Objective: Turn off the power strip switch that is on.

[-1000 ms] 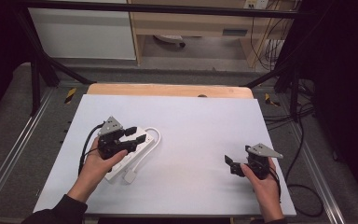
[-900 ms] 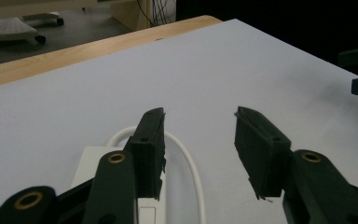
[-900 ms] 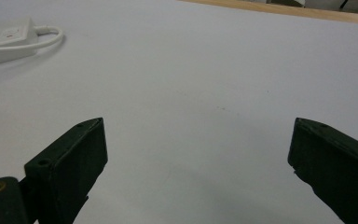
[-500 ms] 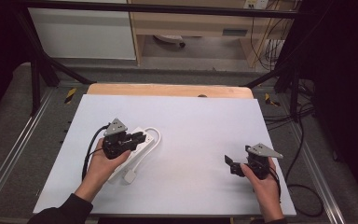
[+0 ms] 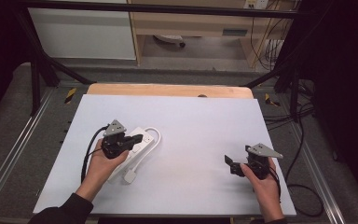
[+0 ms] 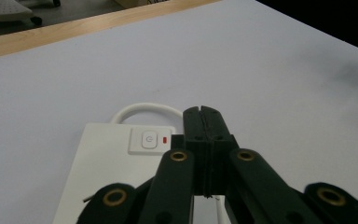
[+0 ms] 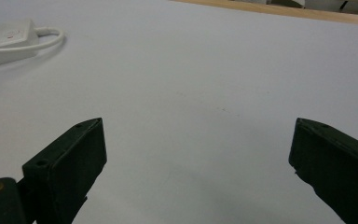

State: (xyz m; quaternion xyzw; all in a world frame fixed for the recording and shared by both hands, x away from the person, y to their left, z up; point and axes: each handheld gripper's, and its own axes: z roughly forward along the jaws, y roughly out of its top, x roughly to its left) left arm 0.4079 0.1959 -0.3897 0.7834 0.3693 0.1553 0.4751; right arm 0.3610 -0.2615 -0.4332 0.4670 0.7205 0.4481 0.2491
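Over the last second the left gripper (image 5: 137, 138) has drawn its jaws together, and in the left gripper view they now meet flat against each other with nothing between them, the closed tips (image 6: 204, 122) poised just to the right of the power button (image 6: 149, 139) on the white power strip (image 5: 135, 151). Compared with the picture a second ago, the hand carrying it has crept a little up the strip toward the end where the switch and its small red indicator (image 6: 165, 139) sit; the strip itself lies where it lay, on the left half of the white table (image 5: 191, 121), with its white cable (image 5: 154, 135) looping round the far end and the plug (image 5: 130, 176) resting near the person's left wrist. Closing the jaws into a single blunt point reads as preparation for pressing the switch rather than for grasping, so the task probably stands just short of the push: the tips look to be above or beside the button, and whether they touch the strip cannot be told. The right gripper (image 5: 233, 165) has kept its place near the right front of the table, well apart from the strip, its jaws spread wide and empty over bare surface in the right gripper view
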